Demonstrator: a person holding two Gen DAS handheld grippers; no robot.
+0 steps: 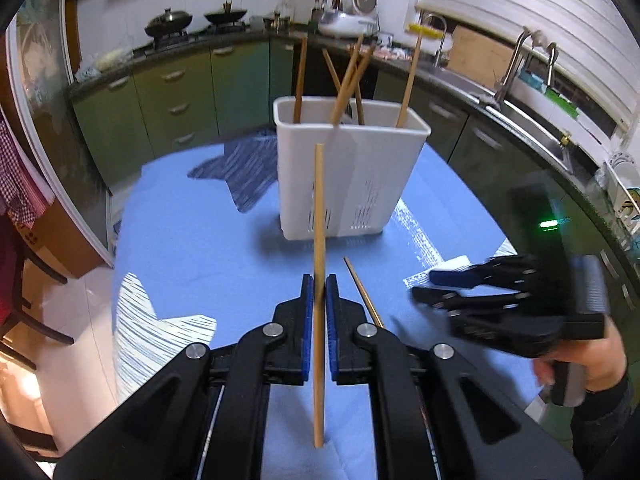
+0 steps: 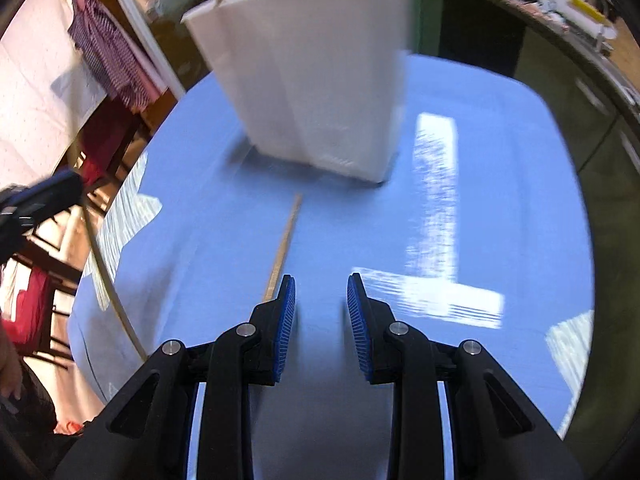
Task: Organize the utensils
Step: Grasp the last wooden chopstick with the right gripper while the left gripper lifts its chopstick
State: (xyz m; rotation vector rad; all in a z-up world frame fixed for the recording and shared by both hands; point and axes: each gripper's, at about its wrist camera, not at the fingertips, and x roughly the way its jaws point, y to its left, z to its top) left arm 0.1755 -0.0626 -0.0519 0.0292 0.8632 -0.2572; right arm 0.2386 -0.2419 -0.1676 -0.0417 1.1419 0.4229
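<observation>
Bamboo, pale and straight, the chopstick [image 1: 319,292] stood nearly upright between the blue pads of the left gripper [image 1: 319,294], whose jaws were clamped on it near mid-length. It looked light, stiff and smooth, likely to pivot or slip if pinched near an end, so a hold close to the middle seemed soundest. A second chopstick [image 2: 283,246] lay flat on the blue tablecloth [image 2: 500,184], just beside the right gripper [image 2: 321,300], whose jaws stood apart with nothing between them. Beyond it stood the white plastic utensil holder [image 1: 352,176], upright, with slotted walls; several chopsticks [image 1: 348,80] already leaned inside it, tips above the rim.
</observation>
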